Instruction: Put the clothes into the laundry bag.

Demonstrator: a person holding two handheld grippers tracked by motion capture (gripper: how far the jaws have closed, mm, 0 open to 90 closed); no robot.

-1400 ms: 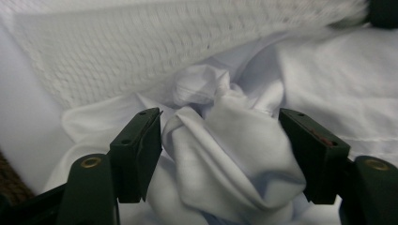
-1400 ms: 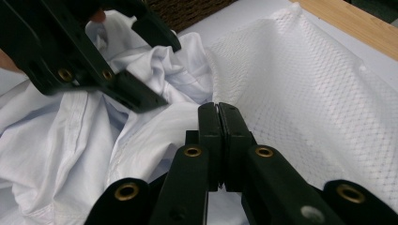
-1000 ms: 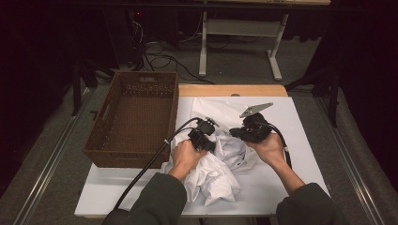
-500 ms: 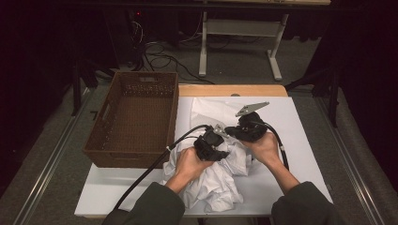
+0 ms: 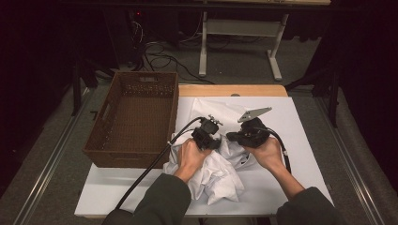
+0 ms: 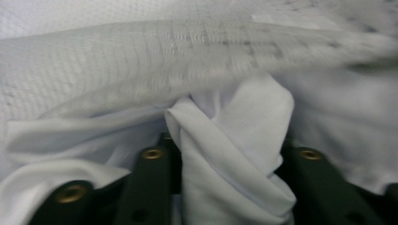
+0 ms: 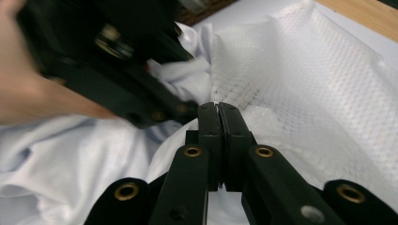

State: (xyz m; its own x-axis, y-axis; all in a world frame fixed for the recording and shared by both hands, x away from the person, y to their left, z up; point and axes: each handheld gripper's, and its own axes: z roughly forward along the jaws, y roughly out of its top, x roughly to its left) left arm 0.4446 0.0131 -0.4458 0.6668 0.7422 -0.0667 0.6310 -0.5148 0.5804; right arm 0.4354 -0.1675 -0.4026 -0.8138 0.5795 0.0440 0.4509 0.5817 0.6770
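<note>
Left hand-held gripper [image 5: 210,132]: jaws have just been opening and stand part-way apart, with a twisted fold of the white garment [image 6: 234,154] between them; whether the pads press on it cannot be told. Right hand-held gripper [image 7: 218,108]: jaws closed tight on a thin edge of the mesh bag [image 7: 300,89]. The garment lies bunched on the white desk [image 5: 300,117], just beside the brown basket [image 5: 136,117].

Risk, as judged: with the left jaws loosened, the fold may slip free when the hand lifts. A pull by the right hand-held gripper could drag the mesh and tangle both fabrics.
</note>
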